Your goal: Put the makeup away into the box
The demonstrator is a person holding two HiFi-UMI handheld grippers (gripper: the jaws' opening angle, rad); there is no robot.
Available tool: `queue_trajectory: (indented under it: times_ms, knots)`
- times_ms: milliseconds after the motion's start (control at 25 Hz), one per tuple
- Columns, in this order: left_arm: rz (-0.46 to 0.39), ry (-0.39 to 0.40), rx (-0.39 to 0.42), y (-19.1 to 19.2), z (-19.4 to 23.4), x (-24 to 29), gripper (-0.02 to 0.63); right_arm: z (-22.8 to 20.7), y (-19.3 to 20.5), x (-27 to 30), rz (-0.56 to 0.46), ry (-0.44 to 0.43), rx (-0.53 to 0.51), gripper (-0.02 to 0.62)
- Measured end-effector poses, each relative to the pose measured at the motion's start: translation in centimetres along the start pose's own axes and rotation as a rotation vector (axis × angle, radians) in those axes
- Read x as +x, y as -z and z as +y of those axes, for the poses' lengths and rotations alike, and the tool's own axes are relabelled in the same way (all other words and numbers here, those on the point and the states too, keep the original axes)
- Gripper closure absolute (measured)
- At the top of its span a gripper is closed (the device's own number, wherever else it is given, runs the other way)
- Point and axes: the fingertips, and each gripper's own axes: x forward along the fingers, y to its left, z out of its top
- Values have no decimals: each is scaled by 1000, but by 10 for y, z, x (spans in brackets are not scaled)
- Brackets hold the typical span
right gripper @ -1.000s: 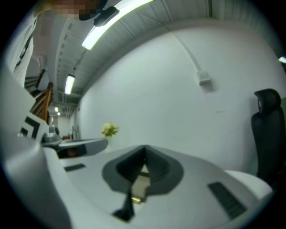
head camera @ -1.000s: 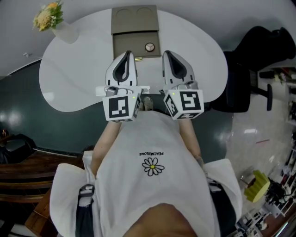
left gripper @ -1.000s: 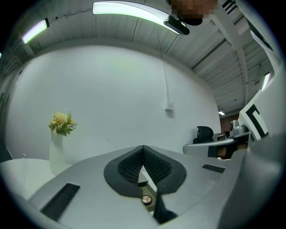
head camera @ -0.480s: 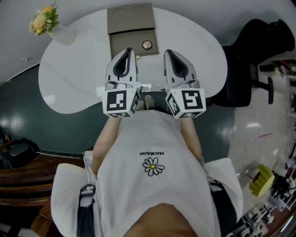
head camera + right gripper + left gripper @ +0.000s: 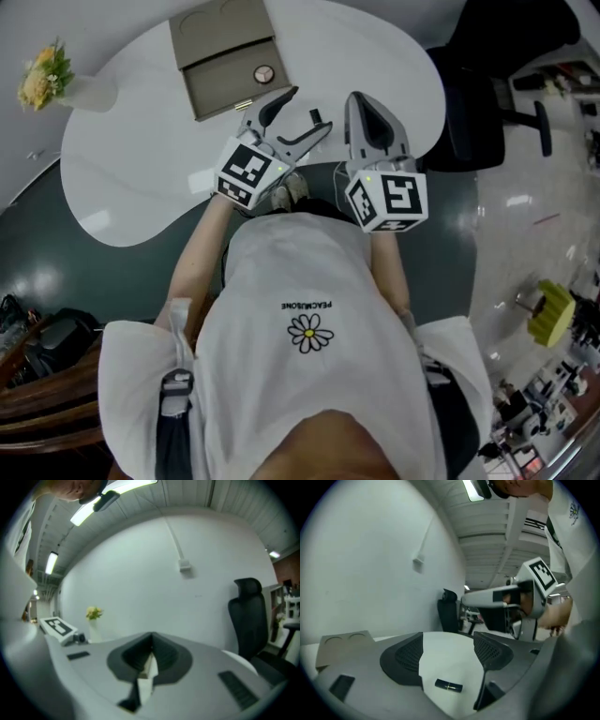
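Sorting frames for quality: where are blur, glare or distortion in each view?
Head view: sharp, glare patches on the floor. Left gripper view: dark round vignette, makeup tube fairly crisp. Right gripper view: ceiling lamp blown out, jaws close up soft.

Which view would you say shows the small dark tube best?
The left gripper view: the dark tube lies close and unobstructed on the white table. I can't find it in the head or right gripper views.

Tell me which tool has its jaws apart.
The left tool: its jaws have just been opening, with nothing gripped, a dark tube on the table beyond. The right tool's jaws are together.
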Motion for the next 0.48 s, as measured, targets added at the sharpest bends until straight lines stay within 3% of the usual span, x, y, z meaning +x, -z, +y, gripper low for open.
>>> queue_trajectory:
  times_ms: [160, 360, 480]
  knots:
    - [231, 182, 69, 62, -17, 26, 249, -17, 10, -13, 20, 62, 22, 566]
    - [407, 263, 126, 118, -22, 42, 224, -32, 23, -26, 44, 128, 46, 566]
    - [488, 271, 139, 145, -21, 46, 219, -39, 28, -33, 51, 156, 61, 566]
